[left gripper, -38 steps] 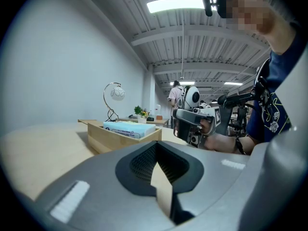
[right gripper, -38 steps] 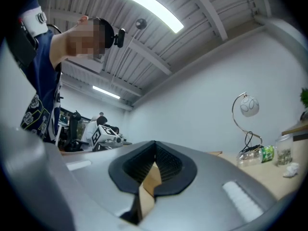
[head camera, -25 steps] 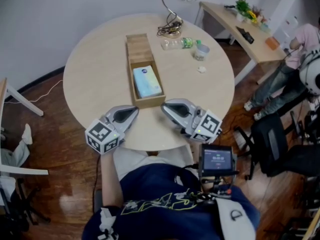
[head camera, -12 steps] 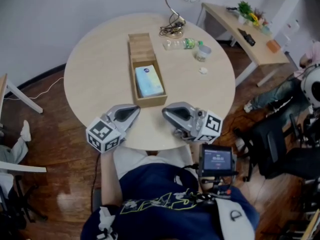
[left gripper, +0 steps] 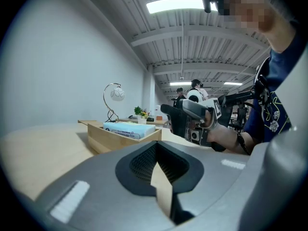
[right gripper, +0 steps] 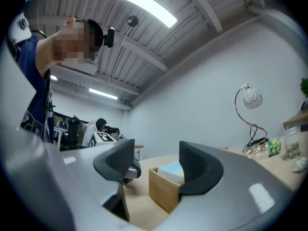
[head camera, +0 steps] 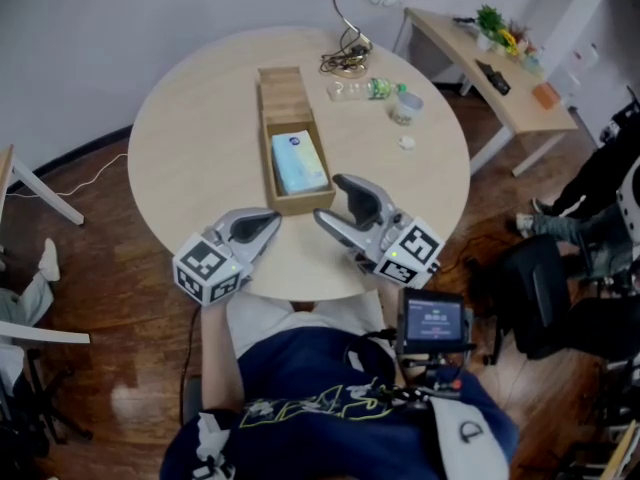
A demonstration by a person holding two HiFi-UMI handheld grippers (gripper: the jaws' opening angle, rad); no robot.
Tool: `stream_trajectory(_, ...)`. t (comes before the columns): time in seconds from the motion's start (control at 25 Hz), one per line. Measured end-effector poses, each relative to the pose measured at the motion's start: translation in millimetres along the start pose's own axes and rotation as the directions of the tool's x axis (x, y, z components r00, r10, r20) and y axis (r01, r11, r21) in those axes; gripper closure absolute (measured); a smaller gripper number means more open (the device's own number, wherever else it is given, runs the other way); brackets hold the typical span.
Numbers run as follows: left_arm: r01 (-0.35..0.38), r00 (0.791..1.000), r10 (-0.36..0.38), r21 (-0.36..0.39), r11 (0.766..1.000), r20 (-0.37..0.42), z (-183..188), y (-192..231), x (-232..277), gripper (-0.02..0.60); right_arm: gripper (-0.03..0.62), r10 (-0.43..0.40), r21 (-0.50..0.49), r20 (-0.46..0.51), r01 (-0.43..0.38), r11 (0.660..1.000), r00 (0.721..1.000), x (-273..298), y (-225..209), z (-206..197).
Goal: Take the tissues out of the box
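Two grippers, head view: your left gripper [head camera: 268,220] and right gripper [head camera: 332,200] flank the near end of the wooden box [head camera: 285,98], over the round table [head camera: 190,138].
Tissues, head view: the tissue pack [head camera: 299,161] lies inside the wooden box, in its near compartment.
Left gripper view: your jaws are pressed together with nothing in them; the wooden box stands ahead to the left.
Right gripper view: your jaws are spreading apart with nothing between them; the box corner and the tissue pack show beyond the gap.
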State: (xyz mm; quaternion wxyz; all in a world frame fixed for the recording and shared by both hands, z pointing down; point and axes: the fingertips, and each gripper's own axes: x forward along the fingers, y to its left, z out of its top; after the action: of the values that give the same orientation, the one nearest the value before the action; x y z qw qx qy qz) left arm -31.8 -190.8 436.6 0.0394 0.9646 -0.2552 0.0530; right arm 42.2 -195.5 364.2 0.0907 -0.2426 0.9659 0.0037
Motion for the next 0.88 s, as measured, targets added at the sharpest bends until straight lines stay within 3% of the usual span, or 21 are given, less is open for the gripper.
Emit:
stream_trajectory(0.12,0.000,1.000,0.000,0.004,1.000,0.004,0.6,-0.6,-0.3,0.581,0.296,-0.084,-0.079,-0.034,0.081,0.994,0.996,9.9,-5.5,-1.0)
stream_trajectory(0.32,-0.004,1.000,0.004,-0.007,1.000,0.003,1.9,-1.3,-0.8,0.581,0.264,-0.226,-0.091,-0.072,0.219,0.971,0.972,25.0,-22.7,1.3)
stream_trajectory(0.44,-0.006,1.000,0.006,-0.005,1.000,0.002,1.9,-0.8,-0.9,0.581,0.222,-0.247,-0.117,-0.171,0.229,0.966,0.954,41.1,-26.3,-12.4)
stream_trajectory(0.56,-0.006,1.000,0.006,0.003,1.000,0.004,1.6,-0.9,-0.2,0.581,0.200,-0.297,-0.170,-0.265,0.259,0.951,0.917,52.5,-27.1,-23.3)
stream_trajectory(0.8,0.000,1.000,0.000,0.010,1.000,0.010,1.2,-1.1,-0.9,0.581,0.200,-0.377,-0.192,-0.373,0.327,0.925,0.848,59.3,-40.0,-43.0)
stream_trajectory(0.88,0.003,1.000,-0.003,0.010,1.000,0.010,1.4,-1.7,-0.9,0.581,0.200,-0.393,-0.191,-0.382,0.345,0.919,0.837,61.4,-44.5,-44.3)
